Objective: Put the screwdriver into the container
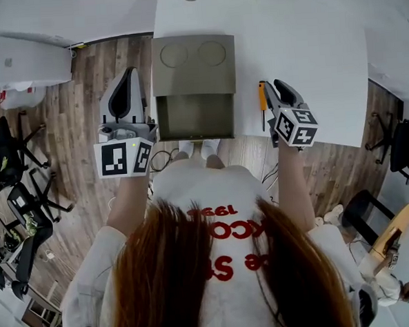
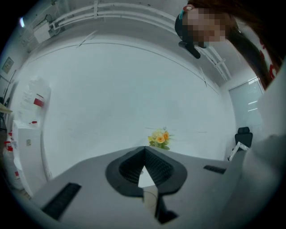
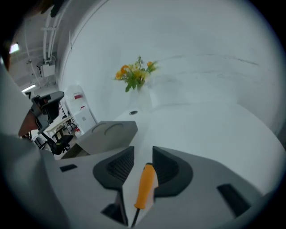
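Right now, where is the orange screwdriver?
The screwdriver lies on the white table, right of the grey container, between the open right tongs.

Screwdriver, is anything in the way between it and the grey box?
Nothing visible is in the way. The screwdriver lies on the white table between the open jaws of the right gripper. Only bare table separates it from the container to its left.

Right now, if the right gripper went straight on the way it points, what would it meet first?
The screwdriver: its orange handle lies between the right gripper's open fingers; beyond, probably only table.
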Tool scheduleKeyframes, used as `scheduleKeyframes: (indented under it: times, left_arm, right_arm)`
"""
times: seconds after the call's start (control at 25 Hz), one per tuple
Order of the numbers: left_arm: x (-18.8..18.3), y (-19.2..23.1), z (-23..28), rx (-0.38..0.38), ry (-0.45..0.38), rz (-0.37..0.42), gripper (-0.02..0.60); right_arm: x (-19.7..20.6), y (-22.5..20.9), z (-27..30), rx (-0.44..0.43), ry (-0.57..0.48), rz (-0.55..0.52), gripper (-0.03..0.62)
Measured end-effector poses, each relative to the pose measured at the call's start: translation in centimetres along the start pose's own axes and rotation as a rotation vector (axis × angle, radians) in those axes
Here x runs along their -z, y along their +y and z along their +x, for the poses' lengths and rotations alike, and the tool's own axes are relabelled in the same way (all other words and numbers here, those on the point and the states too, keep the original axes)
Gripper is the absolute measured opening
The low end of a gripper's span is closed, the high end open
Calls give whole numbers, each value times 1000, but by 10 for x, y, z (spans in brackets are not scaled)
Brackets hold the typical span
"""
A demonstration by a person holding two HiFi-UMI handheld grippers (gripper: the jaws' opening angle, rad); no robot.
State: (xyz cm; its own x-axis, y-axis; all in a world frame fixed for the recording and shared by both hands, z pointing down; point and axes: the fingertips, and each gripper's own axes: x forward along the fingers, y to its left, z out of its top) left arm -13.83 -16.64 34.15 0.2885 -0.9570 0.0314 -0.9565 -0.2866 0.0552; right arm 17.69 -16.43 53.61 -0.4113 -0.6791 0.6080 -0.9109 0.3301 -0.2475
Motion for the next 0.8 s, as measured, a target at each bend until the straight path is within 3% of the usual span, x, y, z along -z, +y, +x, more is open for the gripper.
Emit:
scheduleKeyframes:
  times: [0.2,0.36,0.6,0.8]
  left_arm:
    - [16,8,-2,-10,45,-3,5]
    - [23,12,-5,-21,64,-2,5]
    - [22,14,-12,-33,59,5,5]
    - [7,16,-18,-35,23,15,5]
  right_arm:
    - [46,-8,21,17,153,-7,157]
    - [63,-7,26,29,199,-20,148]
    - [54,0,22,-2,162,-10,117]
    - [12,10,6,-37,7,8,114]
